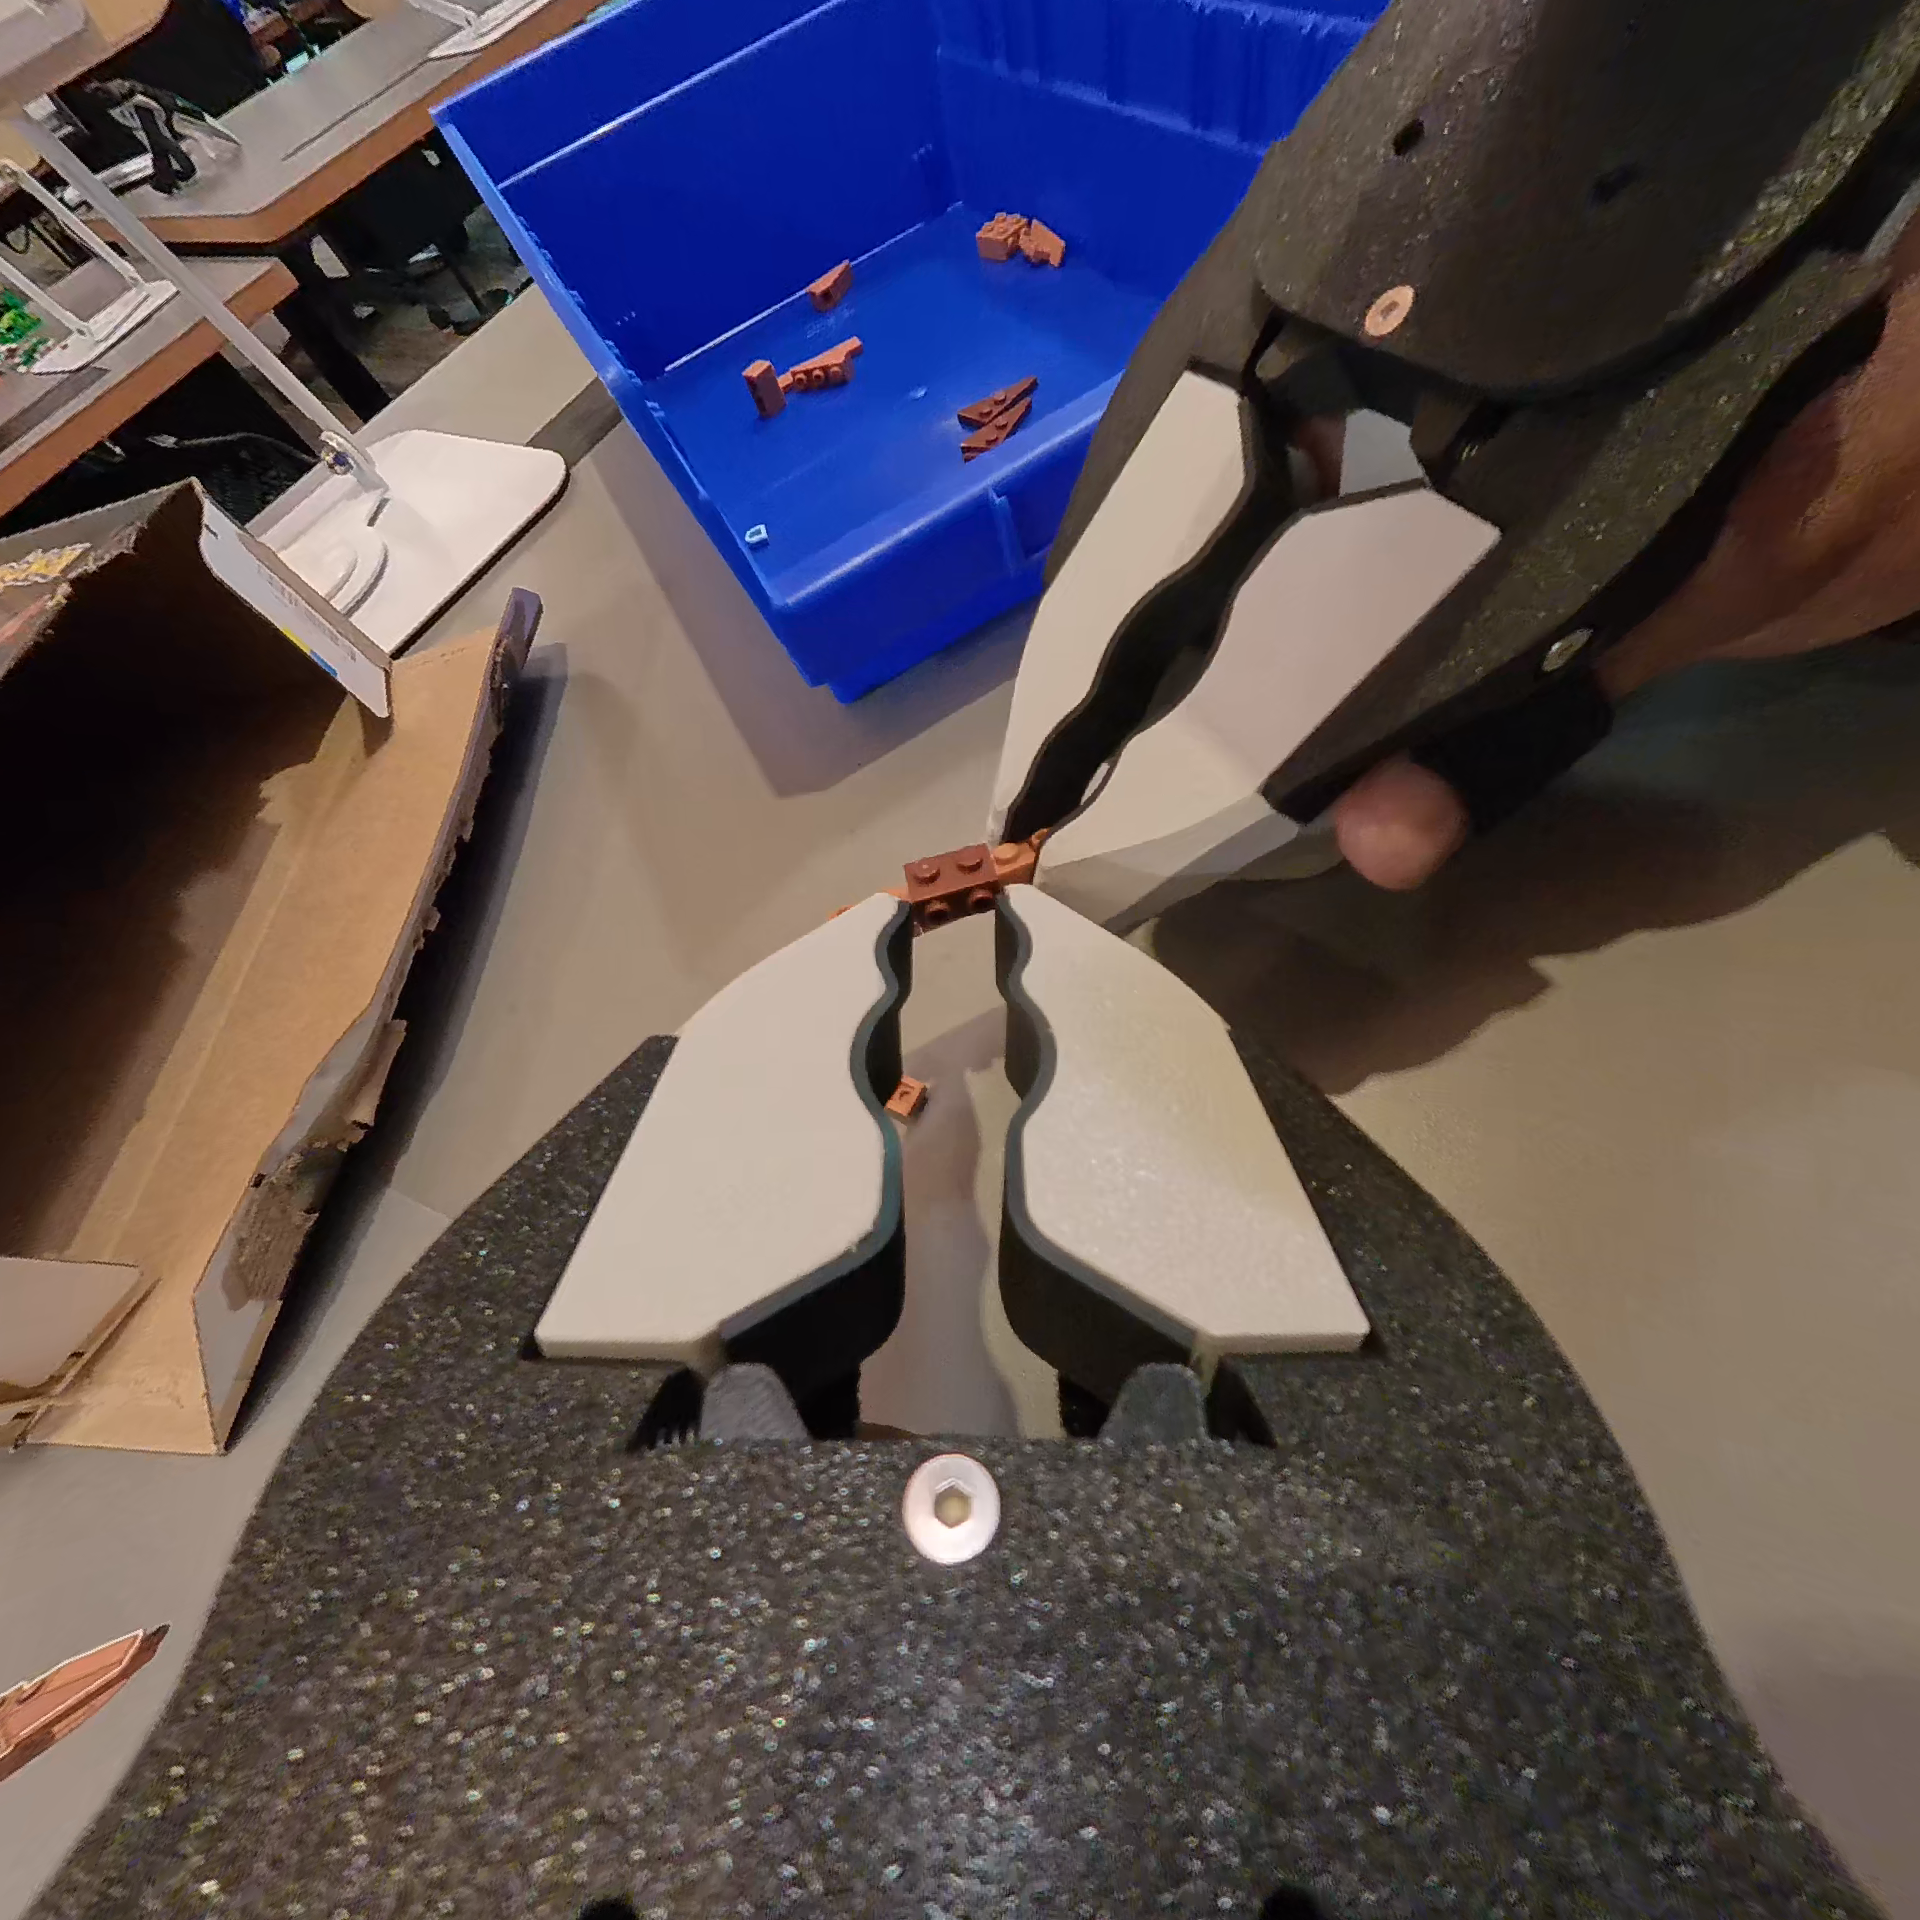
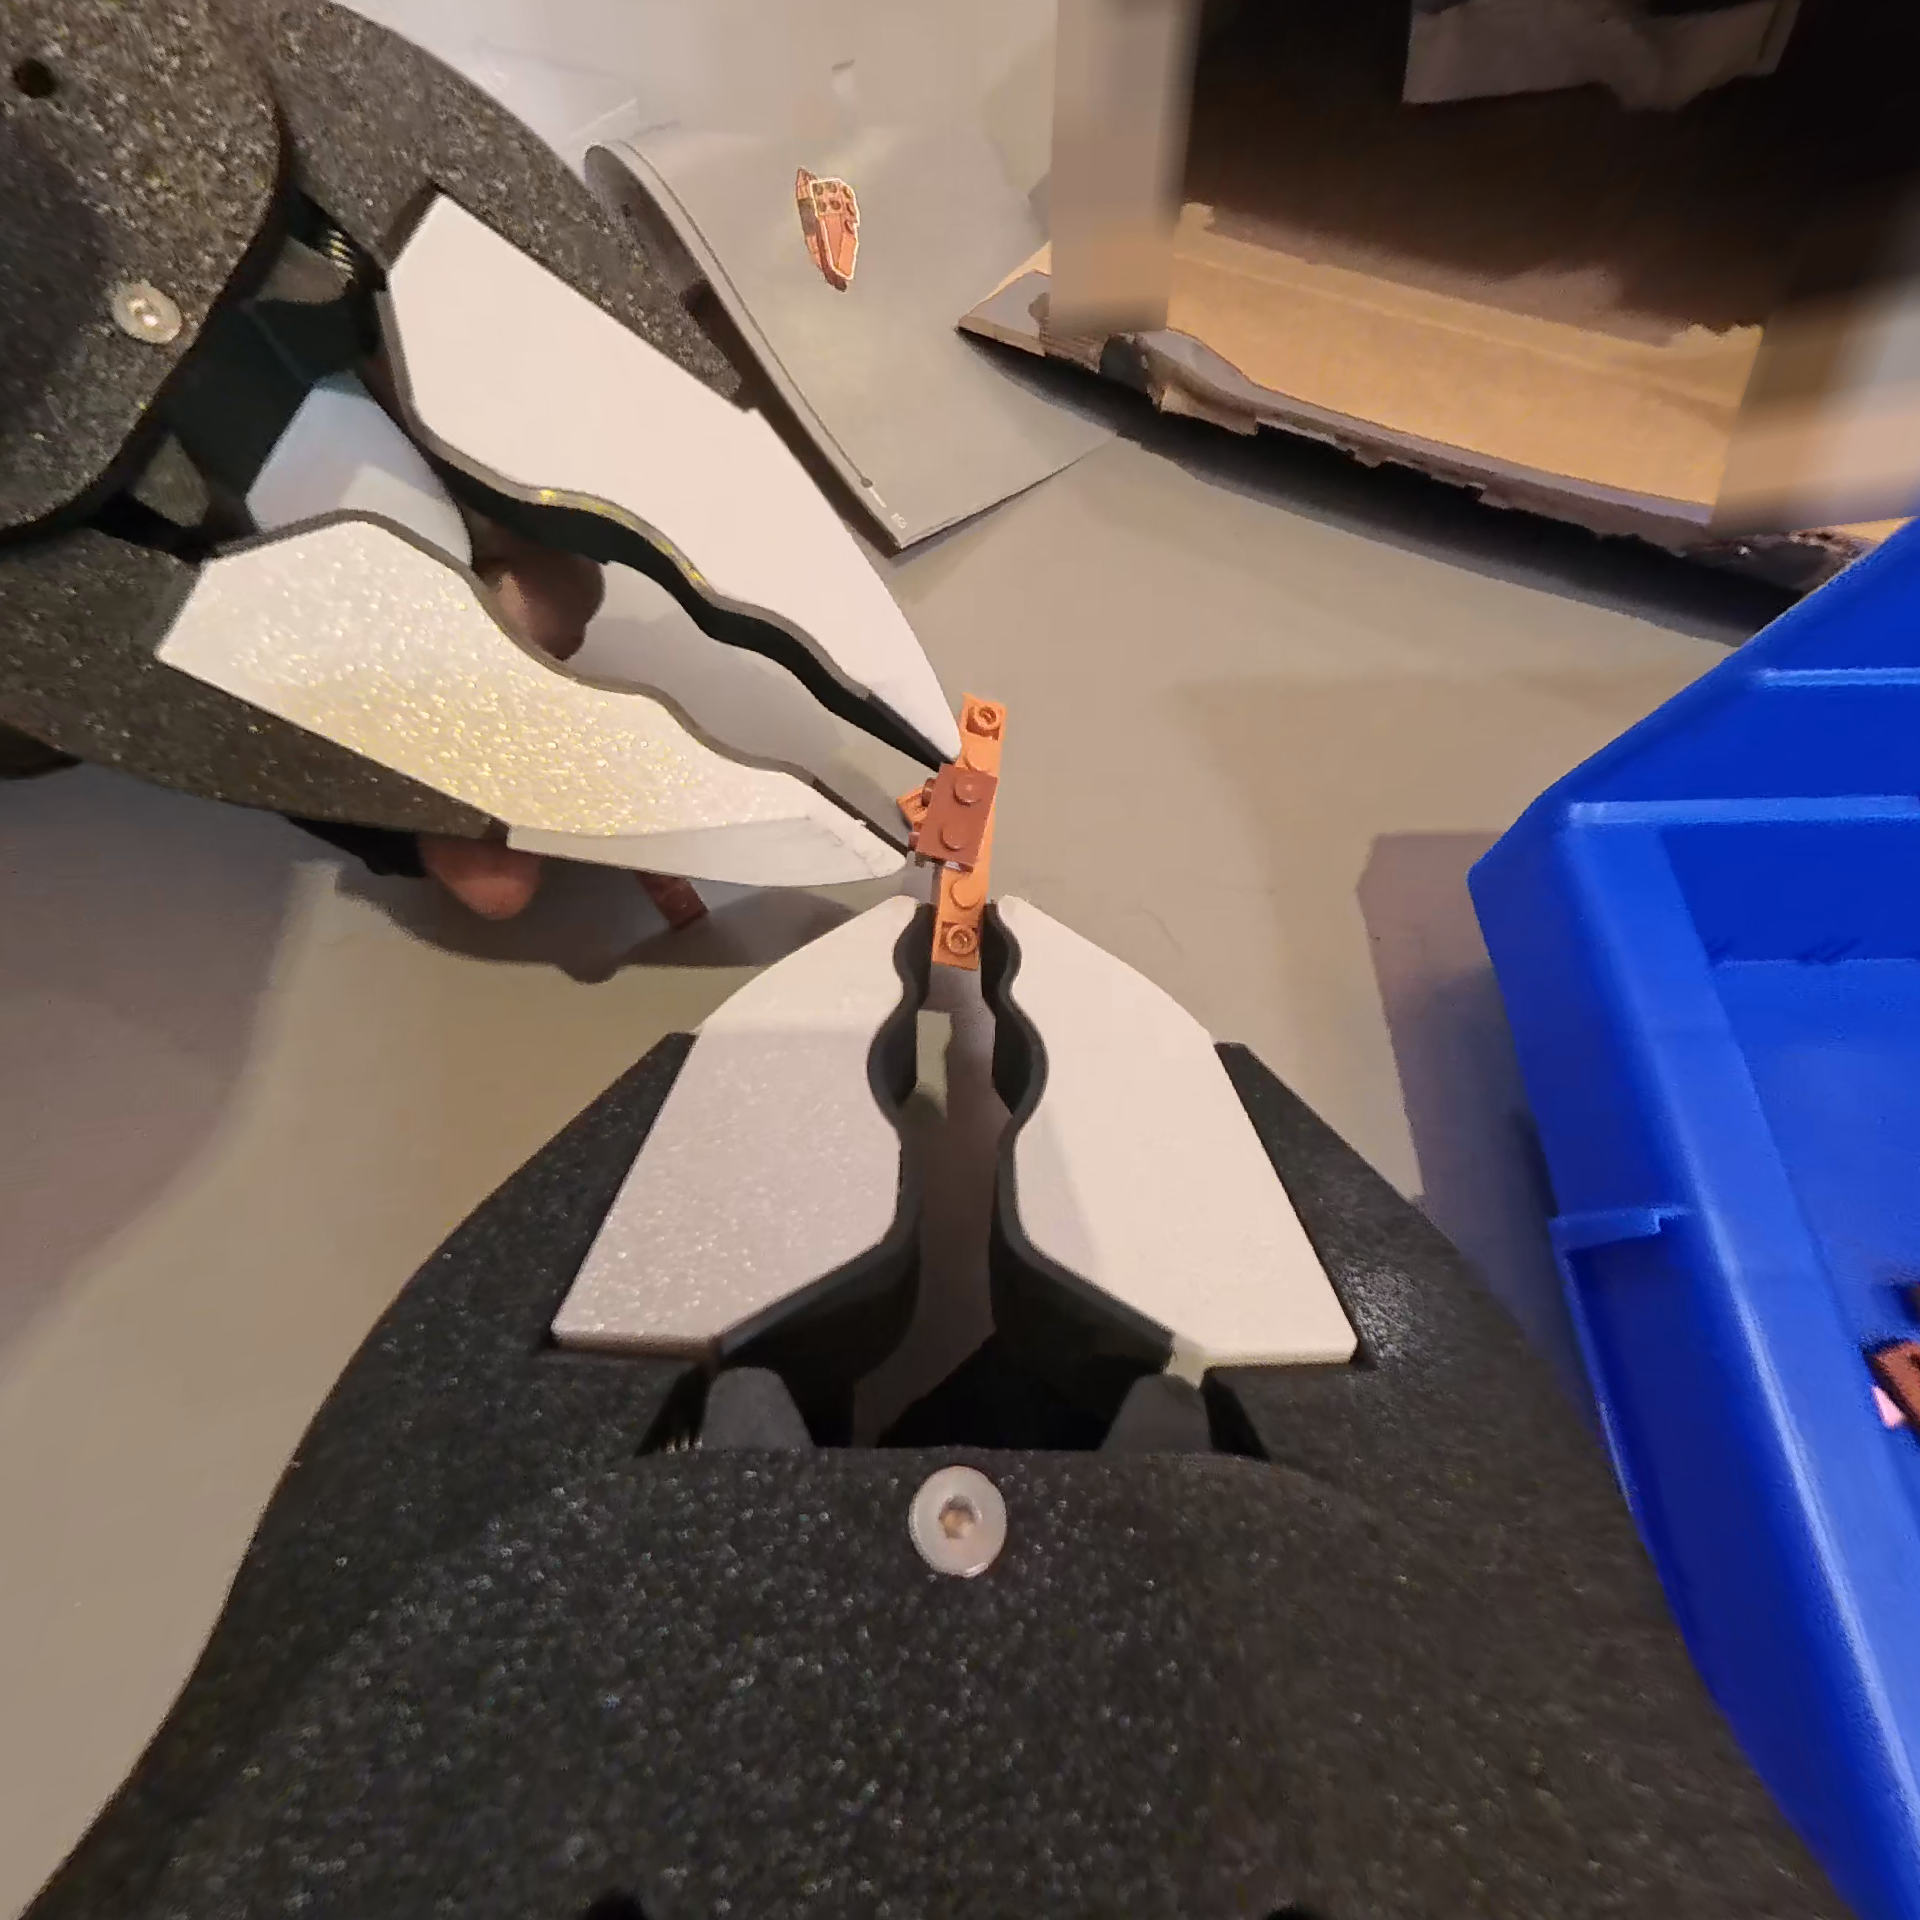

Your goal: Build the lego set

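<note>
Left wrist view: left gripper [image 1: 954, 914] fingers pinch a reddish-brown studded brick [image 1: 956, 883] above the tabletop [image 1: 675, 810], right wrist view: right gripper [image 2: 958, 920] fingers pinch the orange plate [image 2: 971, 821] it sits on; both light, rigid, slippery, best held by flat sides.

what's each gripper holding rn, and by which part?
Left gripper: dark brown brick, pinched at its two short ends. Right gripper: orange plate, gripped by its long edges at the near end. Brick sits on the plate.
</note>
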Demonstrator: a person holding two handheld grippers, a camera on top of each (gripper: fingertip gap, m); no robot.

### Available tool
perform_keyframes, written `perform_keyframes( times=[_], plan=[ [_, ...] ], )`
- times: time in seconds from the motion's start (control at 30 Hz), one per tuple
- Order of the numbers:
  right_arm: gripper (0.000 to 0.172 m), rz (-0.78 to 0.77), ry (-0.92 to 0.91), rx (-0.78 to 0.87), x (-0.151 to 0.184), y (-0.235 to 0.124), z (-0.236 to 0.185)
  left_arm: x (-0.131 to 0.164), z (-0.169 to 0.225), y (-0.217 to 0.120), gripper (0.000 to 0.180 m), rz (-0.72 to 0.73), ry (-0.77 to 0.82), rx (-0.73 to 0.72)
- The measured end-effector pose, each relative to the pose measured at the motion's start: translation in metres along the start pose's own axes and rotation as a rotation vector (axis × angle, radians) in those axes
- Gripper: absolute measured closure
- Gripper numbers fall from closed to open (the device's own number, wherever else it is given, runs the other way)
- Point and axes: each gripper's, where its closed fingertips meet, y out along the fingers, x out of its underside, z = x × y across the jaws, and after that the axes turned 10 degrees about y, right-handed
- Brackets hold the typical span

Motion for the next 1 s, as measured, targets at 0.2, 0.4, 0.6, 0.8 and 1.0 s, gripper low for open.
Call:
perform_keyframes(
  times=[0.2, 0.4, 0.6, 0.8, 1.0],
  plan=[
    [0.163, -0.006, 0.015, -0.007, 0.0007, -0.0002, -0.0001, 0.0000, 0.0010, 0.0008, 0.166, -0.003, 0.021, -0.006],
    [0.163, -0.011, 0.026, -0.020, 0.0015, 0.0000, -0.0011, -0.0012, -0.0006, 0.0003, 0.165, 0.003, 0.038, -0.015],
    [0.163, -0.005, 0.057, -0.040, 0.0005, -0.0011, -0.0006, -0.0012, -0.0029, -0.0005, 0.160, 0.019, 0.137, -0.018],
    [0.163, -0.015, 0.079, -0.052, 0.0018, -0.0015, -0.0001, -0.0040, -0.0029, -0.0039, 0.154, 0.060, 0.402, -0.053],
    [0.163, -0.034, 0.083, -0.060, 0.0042, -0.0008, -0.0013, 0.0014, 0.0042, -0.0024, 0.155, 0.033, 0.783, -0.109]
  ],
)
